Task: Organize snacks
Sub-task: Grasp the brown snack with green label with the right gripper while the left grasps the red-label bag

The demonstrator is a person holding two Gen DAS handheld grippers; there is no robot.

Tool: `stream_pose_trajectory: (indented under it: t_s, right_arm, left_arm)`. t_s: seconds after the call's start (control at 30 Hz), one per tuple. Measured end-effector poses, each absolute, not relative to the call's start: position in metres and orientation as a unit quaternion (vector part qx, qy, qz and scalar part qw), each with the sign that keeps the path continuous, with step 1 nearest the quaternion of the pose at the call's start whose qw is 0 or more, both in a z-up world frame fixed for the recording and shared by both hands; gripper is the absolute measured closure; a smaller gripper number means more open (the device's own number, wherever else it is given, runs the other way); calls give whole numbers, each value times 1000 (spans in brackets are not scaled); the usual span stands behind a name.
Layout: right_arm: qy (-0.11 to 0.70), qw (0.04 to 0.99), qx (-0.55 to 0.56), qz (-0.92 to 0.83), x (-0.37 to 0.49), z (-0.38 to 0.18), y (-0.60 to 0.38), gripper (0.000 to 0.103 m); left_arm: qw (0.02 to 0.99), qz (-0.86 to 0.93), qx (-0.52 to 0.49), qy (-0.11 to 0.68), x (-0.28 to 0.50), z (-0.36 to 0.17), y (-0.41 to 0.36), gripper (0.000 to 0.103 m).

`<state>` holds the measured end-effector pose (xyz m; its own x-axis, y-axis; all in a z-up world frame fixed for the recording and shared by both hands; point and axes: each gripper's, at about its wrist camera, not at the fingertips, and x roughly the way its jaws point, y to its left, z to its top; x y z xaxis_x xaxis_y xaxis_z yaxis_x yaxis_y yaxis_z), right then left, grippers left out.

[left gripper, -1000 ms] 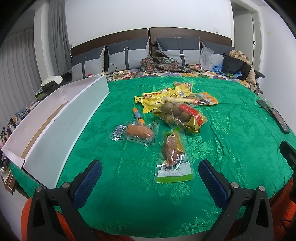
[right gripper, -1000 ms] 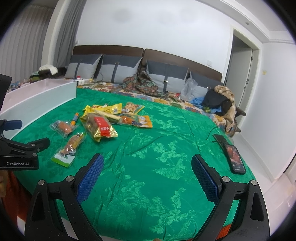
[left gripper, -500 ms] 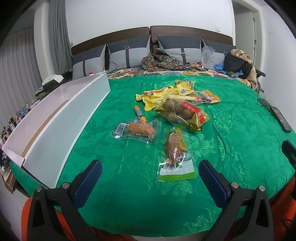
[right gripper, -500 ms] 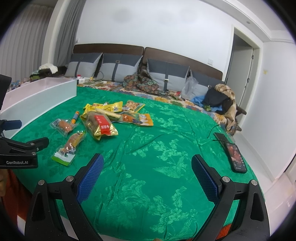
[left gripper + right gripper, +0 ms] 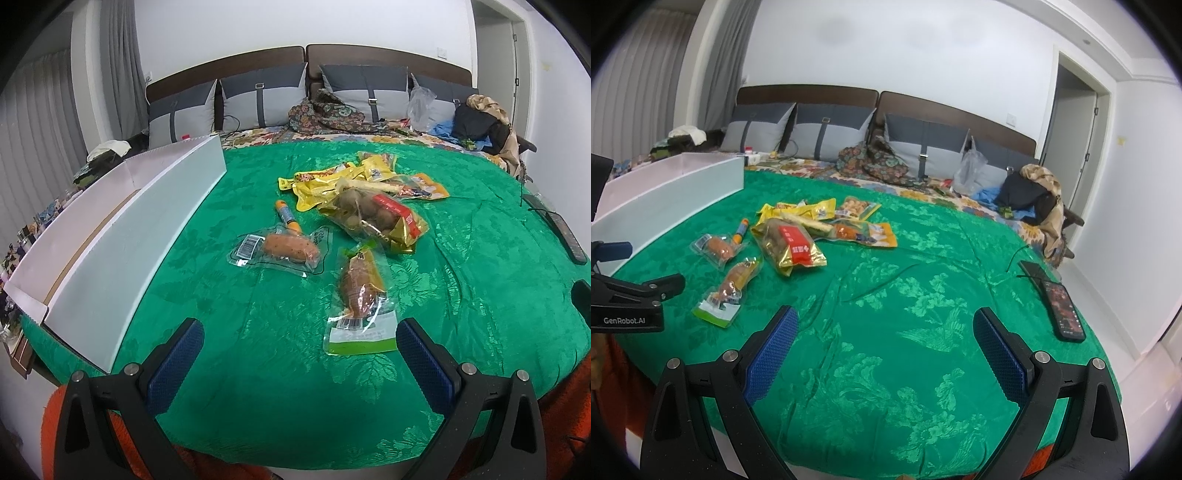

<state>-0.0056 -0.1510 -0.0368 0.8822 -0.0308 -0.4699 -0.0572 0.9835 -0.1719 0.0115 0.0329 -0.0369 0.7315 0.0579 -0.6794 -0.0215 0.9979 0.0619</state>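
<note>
The left gripper [image 5: 299, 354] is hovering over the near edge of the green bedspread [image 5: 480, 280], its blue pads spread wide and holding nothing. The green-labelled snack pouch [image 5: 360, 295] is lying flat just ahead of it, close to the right-hand pad, with the clear sausage pack [image 5: 284, 249] a little farther on and to the left. Beyond these, the gold bag of nuts [image 5: 376, 219] is resting against the yellow packets [image 5: 332, 181], and a small orange tube [image 5: 286, 214] is lying beside them. The long white box [image 5: 140, 236] is standing along the left side of the bed. The right gripper [image 5: 884, 349] is likewise gaping and empty over bare cloth, with the snacks well off to its left; a phone [image 5: 1063, 310] is lying near the bed's right edge, possibly with a second device behind it. Compared with a second ago, the left gripper is sitting slightly nearer the pouch, while the snacks themselves are lying as before.
</note>
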Motion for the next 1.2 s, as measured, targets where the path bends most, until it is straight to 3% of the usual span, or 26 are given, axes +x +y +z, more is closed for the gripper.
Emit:
stream_pose_trajectory:
  t_s: [0.33,0.57,0.77,1.13,1.2]
  right_arm:
    - [267,961,-72,14,1,-45,-157,6]
    - [409,905,5,120,47,-79,-144,6]
    - [472,862,55,176,98,-95,-91,6]
    - [535,827,-54,161,159,-116,1,9]
    - [530,829,-80,161,152,-114,3,18]
  left_arm:
    - [901,49,-13,431,52,-77,67,0]
    - [878,62,-41,474,57,-103,91,0]
    - [876,67,-39,475,57,-106,95,0]
    - [881,66,-37,468,49,-106,99,0]
    - [881,66,-38,467,49,-106,100,0]
